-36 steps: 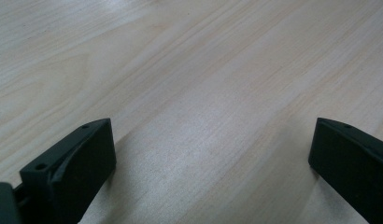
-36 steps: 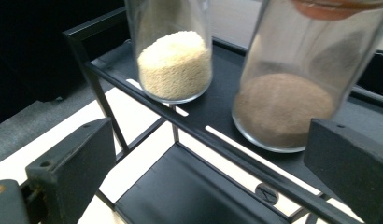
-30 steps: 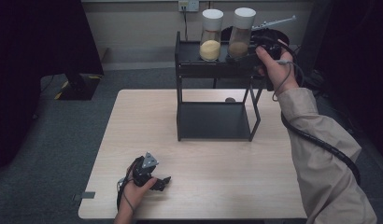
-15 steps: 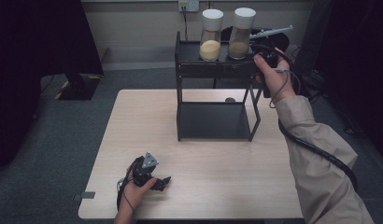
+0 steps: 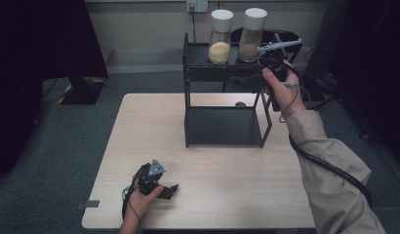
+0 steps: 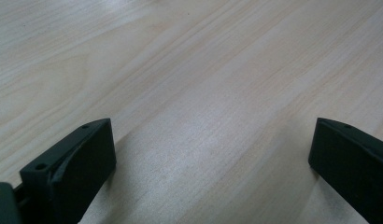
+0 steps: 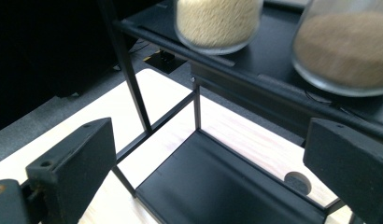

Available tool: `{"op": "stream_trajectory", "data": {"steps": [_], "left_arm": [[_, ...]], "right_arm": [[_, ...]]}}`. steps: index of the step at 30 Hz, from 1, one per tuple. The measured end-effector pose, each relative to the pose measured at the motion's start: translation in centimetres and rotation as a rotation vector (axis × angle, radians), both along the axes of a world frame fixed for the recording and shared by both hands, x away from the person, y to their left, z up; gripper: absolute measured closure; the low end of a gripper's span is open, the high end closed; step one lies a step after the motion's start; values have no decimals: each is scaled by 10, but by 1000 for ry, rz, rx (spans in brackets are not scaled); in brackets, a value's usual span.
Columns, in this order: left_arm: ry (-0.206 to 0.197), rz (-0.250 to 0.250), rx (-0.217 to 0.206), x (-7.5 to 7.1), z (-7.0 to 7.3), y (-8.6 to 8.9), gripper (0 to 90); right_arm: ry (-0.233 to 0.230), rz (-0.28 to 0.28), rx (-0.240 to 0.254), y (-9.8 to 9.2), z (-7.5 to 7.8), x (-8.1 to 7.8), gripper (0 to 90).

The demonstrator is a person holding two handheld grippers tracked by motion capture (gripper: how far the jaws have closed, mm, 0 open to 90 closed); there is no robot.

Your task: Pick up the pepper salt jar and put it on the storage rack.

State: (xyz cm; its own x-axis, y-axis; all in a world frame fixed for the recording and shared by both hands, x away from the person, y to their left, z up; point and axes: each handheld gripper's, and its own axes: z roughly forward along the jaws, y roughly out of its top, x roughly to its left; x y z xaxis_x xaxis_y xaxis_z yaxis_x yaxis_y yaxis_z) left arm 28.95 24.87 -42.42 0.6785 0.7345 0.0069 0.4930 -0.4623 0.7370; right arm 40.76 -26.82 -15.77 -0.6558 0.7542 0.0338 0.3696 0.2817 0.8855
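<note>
A black two-tier rack (image 5: 223,73) stands at the table's far side. On its top shelf are two white-lidded jars, one of yellow grains (image 5: 220,38) and one of brown grains (image 5: 251,36). My right gripper (image 5: 238,81) is held in front of the top shelf's edge, below the brown jar, touching nothing. In the right gripper view its jaws stand wide open (image 7: 203,154), with the yellow jar (image 7: 217,21) and the brown jar (image 7: 348,46) above them and the lower shelf (image 7: 227,186) beneath. My left gripper (image 5: 170,190) rests open on the table near the front edge, over bare wood (image 6: 210,149).
The light wooden table (image 5: 139,126) has free room left of and in front of the rack. A small round grey disc (image 5: 240,104) lies in the tabletop behind the rack. A cable (image 5: 330,168) trails along the right sleeve. Dark floor surrounds the table.
The right hand has come down and slightly left, from beside the brown jar to the level of the top shelf's front edge. The left gripper has stayed put.
</note>
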Motion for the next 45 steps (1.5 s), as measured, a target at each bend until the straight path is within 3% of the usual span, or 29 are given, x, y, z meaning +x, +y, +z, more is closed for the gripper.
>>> {"op": "stream_trajectory", "data": {"steps": [18,28,45], "left_arm": [[-1,0,0,0,0,0,0],[-1,0,-1,0,0,0,0],[-1,0,1,0,0,0,0]], "right_arm": [[31,34,9,-4,-32,-9,17],[59,48,27,-8,-60,-17,17],[89,58,38,-19,-95,-28,17]]}}
